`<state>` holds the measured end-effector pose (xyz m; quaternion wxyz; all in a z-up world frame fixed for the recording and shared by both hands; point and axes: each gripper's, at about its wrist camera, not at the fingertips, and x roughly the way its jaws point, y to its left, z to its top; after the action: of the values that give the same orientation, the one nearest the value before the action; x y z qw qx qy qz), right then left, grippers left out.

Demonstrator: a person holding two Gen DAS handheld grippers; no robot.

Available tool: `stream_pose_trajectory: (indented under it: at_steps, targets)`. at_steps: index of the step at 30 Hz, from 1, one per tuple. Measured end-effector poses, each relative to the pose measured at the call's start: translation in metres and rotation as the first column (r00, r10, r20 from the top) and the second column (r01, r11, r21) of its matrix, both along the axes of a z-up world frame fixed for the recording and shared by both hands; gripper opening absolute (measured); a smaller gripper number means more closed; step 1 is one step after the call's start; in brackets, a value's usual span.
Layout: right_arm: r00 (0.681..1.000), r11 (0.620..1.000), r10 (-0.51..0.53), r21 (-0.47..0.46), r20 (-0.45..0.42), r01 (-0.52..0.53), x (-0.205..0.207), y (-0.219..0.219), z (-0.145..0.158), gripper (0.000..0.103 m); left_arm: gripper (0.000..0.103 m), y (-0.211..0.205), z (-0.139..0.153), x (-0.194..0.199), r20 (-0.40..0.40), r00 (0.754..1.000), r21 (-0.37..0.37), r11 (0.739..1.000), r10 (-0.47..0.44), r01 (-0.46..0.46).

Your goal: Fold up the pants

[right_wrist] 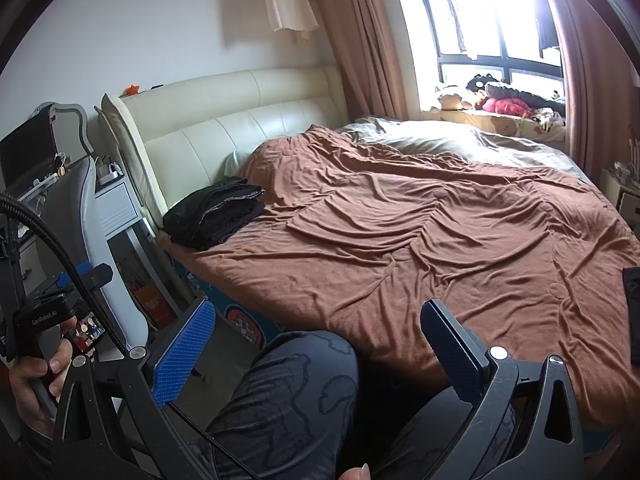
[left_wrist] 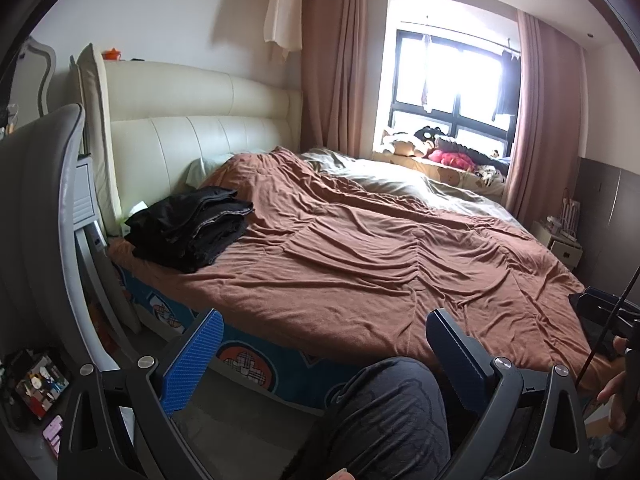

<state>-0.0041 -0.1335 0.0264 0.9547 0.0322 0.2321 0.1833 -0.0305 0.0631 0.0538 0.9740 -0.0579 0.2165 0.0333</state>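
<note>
A pile of black pants (left_wrist: 190, 226) lies folded at the near left corner of the bed, by the headboard; it also shows in the right wrist view (right_wrist: 216, 212). My left gripper (left_wrist: 324, 320) is open and empty, held off the bed's near edge above the person's knee. My right gripper (right_wrist: 318, 312) is open and empty, also short of the bed edge. Both grippers are far from the pants. The left gripper's body (right_wrist: 44, 316) shows at the left of the right wrist view.
The bed carries a rumpled brown sheet (left_wrist: 380, 256) and a pale duvet (left_wrist: 400, 184) toward the window. A cream headboard (left_wrist: 192, 120) stands at the left. A grey chair (left_wrist: 44, 208) and a nightstand stand left. A dark object (right_wrist: 632, 312) lies at the bed's right edge.
</note>
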Motion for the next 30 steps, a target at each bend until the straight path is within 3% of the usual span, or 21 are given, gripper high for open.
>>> stream_pose_trajectory:
  at_steps: [14, 30]
  targets:
    - [1.000, 1.000, -0.017, -0.002, -0.003, 0.017, -0.005, -0.003, 0.001, 0.103, 0.102, -0.005, 0.003, -0.008, 0.003, 0.999, -0.001, 0.999, -0.040, 0.040]
    - [0.996, 0.997, -0.070, -0.037, 0.062, 0.072, -0.020, -0.004, 0.000, 0.103, 0.102, -0.012, 0.005, -0.011, 0.015, 0.998, 0.013, 0.998, -0.057, 0.057]
